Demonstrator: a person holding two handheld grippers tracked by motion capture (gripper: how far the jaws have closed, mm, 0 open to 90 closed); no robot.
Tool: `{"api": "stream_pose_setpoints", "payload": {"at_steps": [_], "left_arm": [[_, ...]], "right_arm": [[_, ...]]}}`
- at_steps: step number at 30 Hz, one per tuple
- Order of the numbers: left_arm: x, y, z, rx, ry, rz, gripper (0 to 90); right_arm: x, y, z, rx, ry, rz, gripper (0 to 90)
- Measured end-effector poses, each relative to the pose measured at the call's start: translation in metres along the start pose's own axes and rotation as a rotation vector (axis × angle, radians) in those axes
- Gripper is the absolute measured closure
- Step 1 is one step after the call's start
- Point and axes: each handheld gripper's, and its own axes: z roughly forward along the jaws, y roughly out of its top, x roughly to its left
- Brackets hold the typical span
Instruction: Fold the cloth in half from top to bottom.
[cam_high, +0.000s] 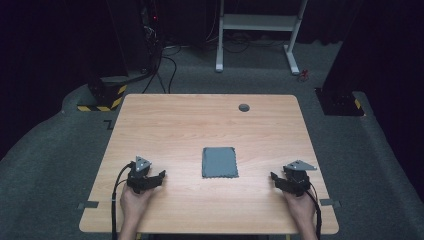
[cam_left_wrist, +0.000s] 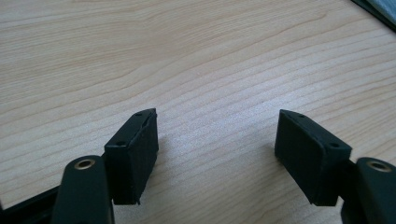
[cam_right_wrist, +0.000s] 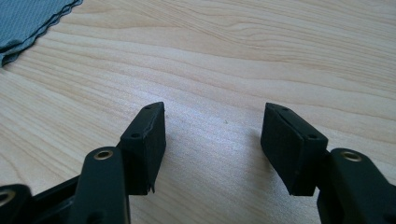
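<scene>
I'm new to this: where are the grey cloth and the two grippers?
grey cloth (cam_high: 220, 162), high view, its middle.
left gripper (cam_high: 161, 176), high view, between its fingertips.
right gripper (cam_high: 274, 177), high view, between its fingertips.

table – matt grained wood | cloth – grey woven fabric

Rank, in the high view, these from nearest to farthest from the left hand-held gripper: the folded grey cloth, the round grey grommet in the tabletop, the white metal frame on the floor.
From the left hand-held gripper:
1. Folded grey cloth, at table centre, to its right.
2. Round grey grommet, near the table's far edge.
3. White metal frame, on the floor beyond the table.
</scene>
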Motion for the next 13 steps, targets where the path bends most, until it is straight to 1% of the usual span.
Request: {"api": "stream_pose_setpoints", "payload": {"at_steps": [13], "left_arm": [[0.0001,0.0,0.0001,0.0,-0.002,0.001,29.8]], "right_arm": [[0.0,0.0,0.0,0.0,0.0,0.0,40.1]]}}
